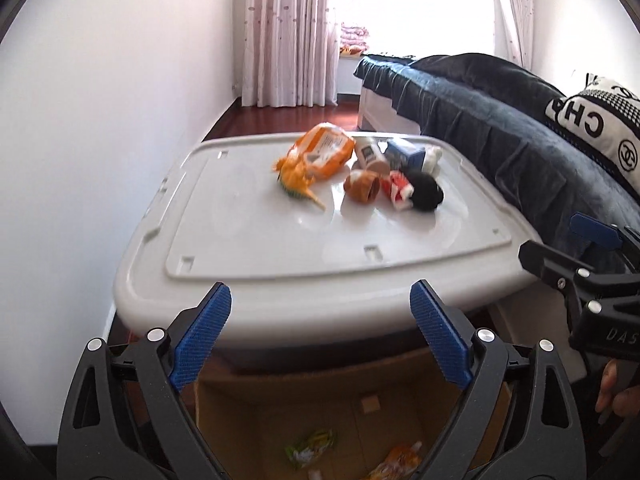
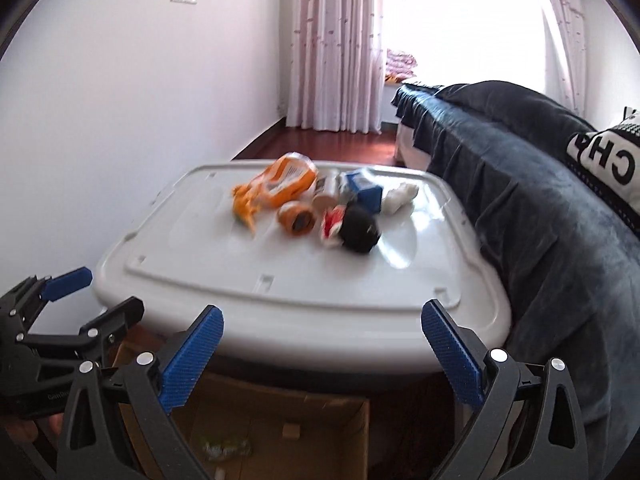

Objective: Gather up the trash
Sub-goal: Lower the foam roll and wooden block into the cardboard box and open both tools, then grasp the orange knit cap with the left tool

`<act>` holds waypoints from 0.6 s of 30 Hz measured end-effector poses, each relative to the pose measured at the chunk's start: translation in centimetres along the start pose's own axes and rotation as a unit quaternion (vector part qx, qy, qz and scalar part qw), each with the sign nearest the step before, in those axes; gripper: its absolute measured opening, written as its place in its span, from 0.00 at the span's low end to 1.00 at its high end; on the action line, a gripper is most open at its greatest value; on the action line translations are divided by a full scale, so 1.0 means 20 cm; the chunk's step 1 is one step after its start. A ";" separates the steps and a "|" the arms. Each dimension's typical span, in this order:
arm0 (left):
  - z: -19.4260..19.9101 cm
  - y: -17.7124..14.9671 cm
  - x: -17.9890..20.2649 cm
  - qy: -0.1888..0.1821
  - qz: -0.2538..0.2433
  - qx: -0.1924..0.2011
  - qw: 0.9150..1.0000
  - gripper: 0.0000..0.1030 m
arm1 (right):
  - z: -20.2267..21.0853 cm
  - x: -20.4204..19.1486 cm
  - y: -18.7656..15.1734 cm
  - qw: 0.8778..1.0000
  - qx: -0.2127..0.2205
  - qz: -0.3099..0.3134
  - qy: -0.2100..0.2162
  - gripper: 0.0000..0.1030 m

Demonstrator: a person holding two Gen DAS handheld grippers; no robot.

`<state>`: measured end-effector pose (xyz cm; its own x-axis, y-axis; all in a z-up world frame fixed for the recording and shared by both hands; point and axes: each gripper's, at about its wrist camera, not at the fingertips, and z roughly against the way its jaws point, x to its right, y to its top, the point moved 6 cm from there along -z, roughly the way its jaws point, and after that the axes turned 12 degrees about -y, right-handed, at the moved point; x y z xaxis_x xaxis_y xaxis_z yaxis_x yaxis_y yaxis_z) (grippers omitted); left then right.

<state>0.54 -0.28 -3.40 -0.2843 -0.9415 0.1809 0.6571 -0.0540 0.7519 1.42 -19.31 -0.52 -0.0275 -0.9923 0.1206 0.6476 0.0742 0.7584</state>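
Note:
A pile of trash lies at the far side of a white plastic lid [image 1: 280,248]: an orange packet [image 1: 324,150], an orange toy-like piece [image 1: 298,180], a brown cup [image 1: 362,186], a white bottle [image 1: 370,154], a blue carton [image 1: 406,154], a red-white wrapper [image 1: 398,190] and a black ball [image 1: 426,196]. My left gripper [image 1: 320,292] hangs open and empty over the lid's near edge. Beside it on the right, my right gripper [image 2: 322,316] is open and empty too. Below both sits a cardboard box [image 1: 360,412] holding a green wrapper [image 1: 310,446] and an orange pouch [image 1: 400,462].
A bed with a dark blue blanket [image 1: 500,120] and a black-and-white pillow [image 1: 592,120] runs close along the lid's right side. A white wall [image 1: 100,140] stands to the left. Pink curtains [image 1: 292,32] and red wooden floor [image 1: 280,120] lie beyond.

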 end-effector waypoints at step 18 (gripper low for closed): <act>-0.96 0.38 0.02 -0.058 -0.036 -0.040 0.997 0.86 | -0.24 0.34 0.21 0.996 0.030 -0.010 -0.080 0.95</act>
<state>18.79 -7.41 -9.86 -0.4083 -0.8899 0.2034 0.6841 -0.1508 0.7136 7.67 -26.22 0.40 -0.1649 -0.9654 0.2021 0.5986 0.0649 0.7984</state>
